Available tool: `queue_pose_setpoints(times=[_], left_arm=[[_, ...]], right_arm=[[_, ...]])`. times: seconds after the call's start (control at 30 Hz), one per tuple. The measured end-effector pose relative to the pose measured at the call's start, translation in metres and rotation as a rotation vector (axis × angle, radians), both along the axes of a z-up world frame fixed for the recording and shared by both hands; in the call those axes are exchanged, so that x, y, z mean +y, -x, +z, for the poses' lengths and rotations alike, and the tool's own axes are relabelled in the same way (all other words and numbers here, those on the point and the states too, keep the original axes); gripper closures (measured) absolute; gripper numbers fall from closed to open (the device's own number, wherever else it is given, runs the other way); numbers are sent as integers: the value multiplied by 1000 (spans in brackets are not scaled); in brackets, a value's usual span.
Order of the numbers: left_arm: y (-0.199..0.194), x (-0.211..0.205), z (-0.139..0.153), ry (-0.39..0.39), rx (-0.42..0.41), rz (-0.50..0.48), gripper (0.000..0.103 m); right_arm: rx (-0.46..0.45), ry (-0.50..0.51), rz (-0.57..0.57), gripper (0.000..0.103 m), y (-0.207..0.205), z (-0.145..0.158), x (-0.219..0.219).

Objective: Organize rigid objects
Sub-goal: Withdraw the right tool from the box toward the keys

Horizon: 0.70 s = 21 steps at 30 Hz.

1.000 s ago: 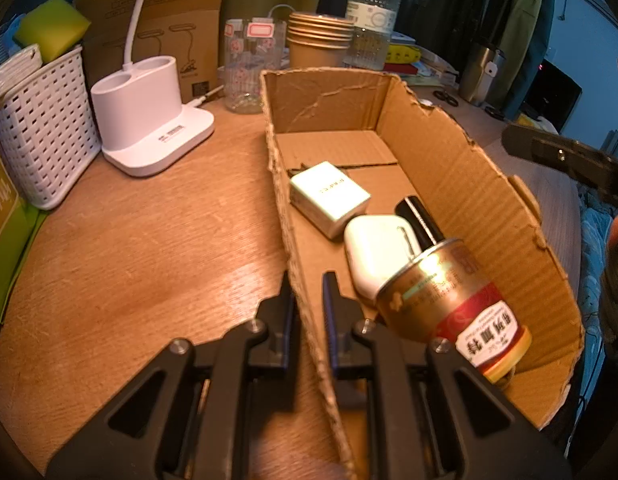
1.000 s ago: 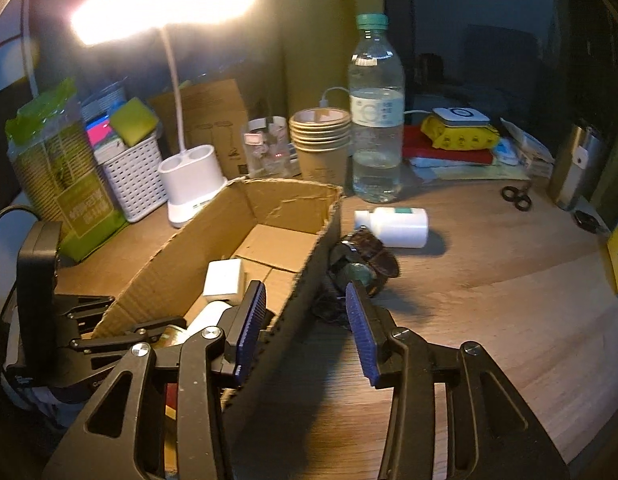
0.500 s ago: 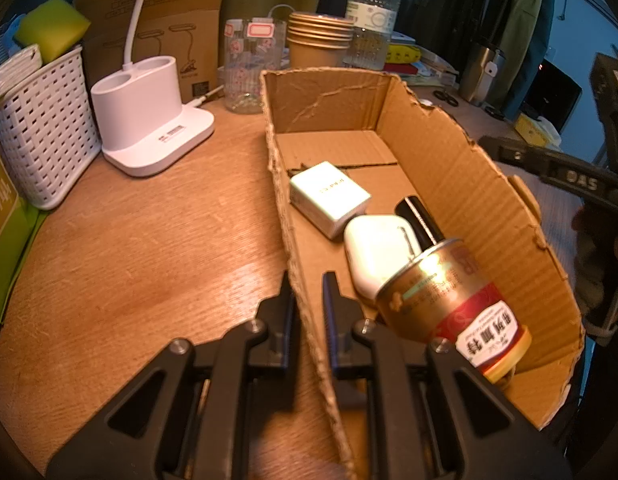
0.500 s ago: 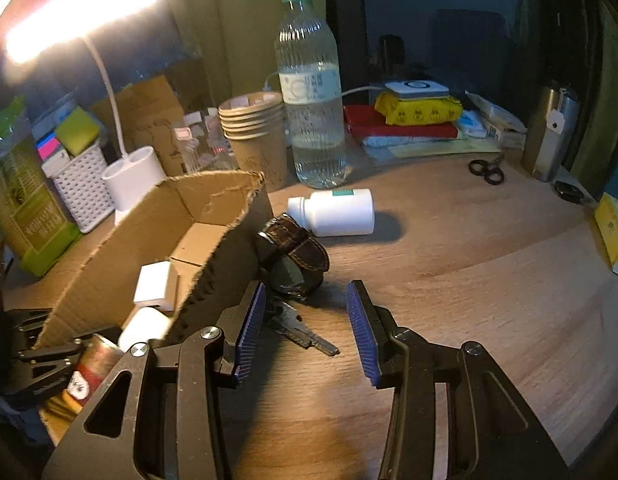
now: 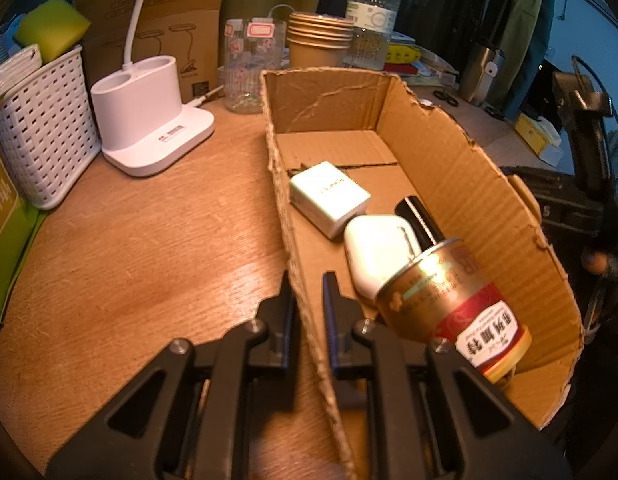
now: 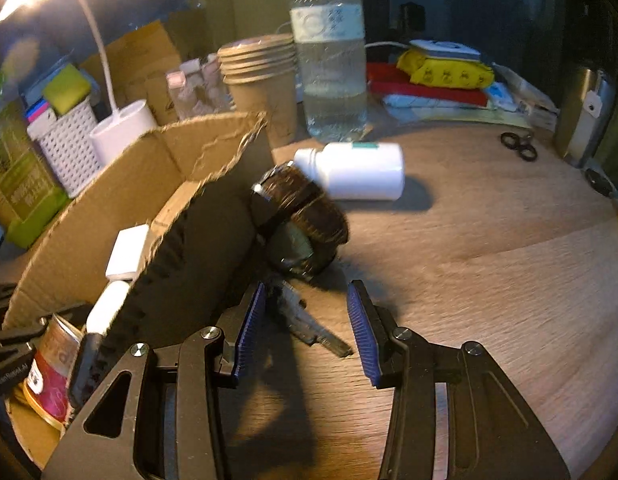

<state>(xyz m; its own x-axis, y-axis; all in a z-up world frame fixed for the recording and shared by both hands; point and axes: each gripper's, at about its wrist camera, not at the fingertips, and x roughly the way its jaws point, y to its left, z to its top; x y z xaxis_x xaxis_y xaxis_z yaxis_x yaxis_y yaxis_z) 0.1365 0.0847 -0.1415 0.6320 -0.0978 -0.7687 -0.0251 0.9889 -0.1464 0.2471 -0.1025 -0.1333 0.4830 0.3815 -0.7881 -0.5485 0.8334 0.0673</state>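
Observation:
My left gripper is shut on the left wall of the open cardboard box. The box holds a white charger block, a white case, a black stick and a gold and red tin. My right gripper is open just above the table, outside the box's right wall. A set of keys lies between its fingers. A brown-strapped watch lies just beyond, and a white pill bottle on its side behind that.
A white lamp base, a white basket, a patterned glass, stacked paper cups and a water bottle stand behind the box. Scissors, a steel flask and books are at far right.
My right gripper has moved forward and down toward the keys and watch, which now look larger and closer. My left gripper and the box have stayed still.

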Motion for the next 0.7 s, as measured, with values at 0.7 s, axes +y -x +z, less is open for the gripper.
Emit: queue_pose_setpoints(times=[0.7], left_arm=[[0, 0, 0, 0, 0, 0, 89]], right_arm=[[-48, 71, 10, 87, 16, -6, -6]])
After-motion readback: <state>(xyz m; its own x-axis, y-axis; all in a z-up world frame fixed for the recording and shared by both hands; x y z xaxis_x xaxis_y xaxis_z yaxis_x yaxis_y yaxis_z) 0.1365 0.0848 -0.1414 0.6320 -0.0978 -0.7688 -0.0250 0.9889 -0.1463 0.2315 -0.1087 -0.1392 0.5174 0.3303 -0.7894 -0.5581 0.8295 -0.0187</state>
